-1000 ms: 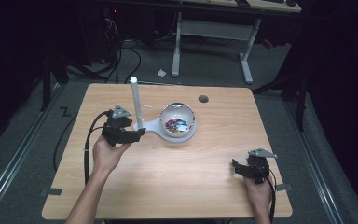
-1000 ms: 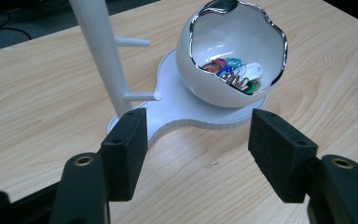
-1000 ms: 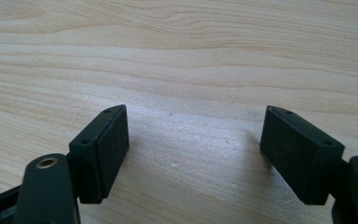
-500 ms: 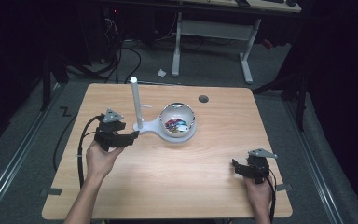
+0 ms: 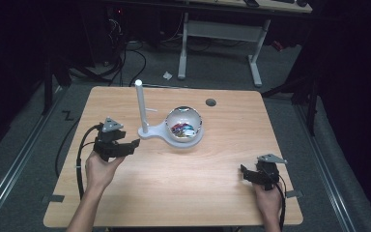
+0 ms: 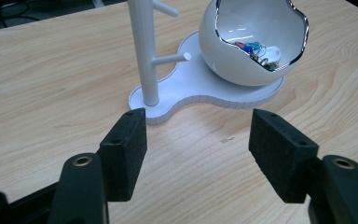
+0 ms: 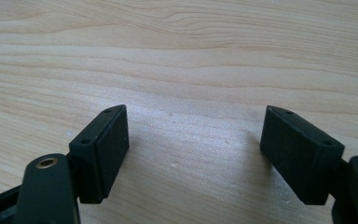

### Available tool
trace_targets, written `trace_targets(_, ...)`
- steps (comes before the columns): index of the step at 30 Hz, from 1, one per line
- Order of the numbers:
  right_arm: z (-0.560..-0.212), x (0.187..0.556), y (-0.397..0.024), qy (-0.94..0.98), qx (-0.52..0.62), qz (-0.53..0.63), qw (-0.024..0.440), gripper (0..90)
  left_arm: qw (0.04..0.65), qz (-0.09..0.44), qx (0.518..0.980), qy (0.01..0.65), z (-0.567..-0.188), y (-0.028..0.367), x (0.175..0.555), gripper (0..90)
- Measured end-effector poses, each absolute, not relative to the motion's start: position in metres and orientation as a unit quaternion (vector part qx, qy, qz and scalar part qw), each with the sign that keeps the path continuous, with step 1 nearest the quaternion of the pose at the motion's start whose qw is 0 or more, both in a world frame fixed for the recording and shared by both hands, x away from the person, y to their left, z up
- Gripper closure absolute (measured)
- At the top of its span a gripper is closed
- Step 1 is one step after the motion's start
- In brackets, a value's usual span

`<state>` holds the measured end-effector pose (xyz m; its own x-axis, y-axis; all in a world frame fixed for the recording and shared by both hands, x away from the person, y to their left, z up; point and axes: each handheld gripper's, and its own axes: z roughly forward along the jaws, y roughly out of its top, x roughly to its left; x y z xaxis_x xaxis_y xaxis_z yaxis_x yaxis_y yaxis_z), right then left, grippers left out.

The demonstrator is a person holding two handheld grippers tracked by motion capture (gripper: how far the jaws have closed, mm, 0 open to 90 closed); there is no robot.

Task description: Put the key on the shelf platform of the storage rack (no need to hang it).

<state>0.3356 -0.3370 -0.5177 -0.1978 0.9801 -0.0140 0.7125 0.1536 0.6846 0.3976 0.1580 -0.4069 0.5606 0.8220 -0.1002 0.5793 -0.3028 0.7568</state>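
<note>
A white stand [image 5: 147, 131] [image 6: 200, 88] sits mid-table, with an upright post [image 5: 140, 106] [image 6: 143, 51] bearing short pegs and a glossy white bowl [image 5: 184, 123] [image 6: 254, 42] on its base. Small colourful items with metal rings lie in the bowl [image 6: 256, 50]. My left gripper [image 5: 131, 144] [image 6: 198, 156] hovers left of the stand, pointing toward it, jaws open with nothing between them. My right gripper [image 5: 245, 173] [image 7: 193, 154] rests low at the table's near right, jaws open over bare wood.
The wooden table [image 5: 174, 193] has a round cable hole [image 5: 210, 102] near its far edge. A white desk frame [image 5: 222, 29] and cables lie on the dark floor beyond. Each gripper trails a black cable.
My left gripper has drawn back leftward and toward the person, away from the stand's post. The right gripper has stayed put.
</note>
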Motion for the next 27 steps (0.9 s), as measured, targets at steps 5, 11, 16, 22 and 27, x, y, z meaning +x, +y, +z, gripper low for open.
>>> trace_targets(5, -0.518, 0.336, -0.337, 0.721, 0.587, 0.281, 0.238, 23.9, 0.388, 0.157, 0.791, 0.447, -0.411, 0.161, 0.395, 37.1)
trace_targets(11, -0.518, 0.336, -0.337, 0.721, 0.587, 0.281, 0.238, 23.9, 0.388, 0.154, 0.787, 0.454, -0.417, 0.163, 0.391, 36.9)
trace_targets(16, -0.518, 0.336, -0.337, 0.721, 0.587, 0.281, 0.238, 24.0, 0.385, 0.153, 0.788, 0.456, -0.425, 0.163, 0.388, 36.5)
trace_targets(22, -0.518, 0.336, -0.337, 0.721, 0.587, 0.281, 0.238, 24.0, 0.386, 0.161, 0.784, 0.459, -0.434, 0.165, 0.385, 36.0)
trace_targets(27, -0.518, 0.336, -0.337, 0.721, 0.587, 0.281, 0.238, 24.0, 0.387, 0.157, 0.778, 0.469, -0.446, 0.169, 0.383, 35.8)
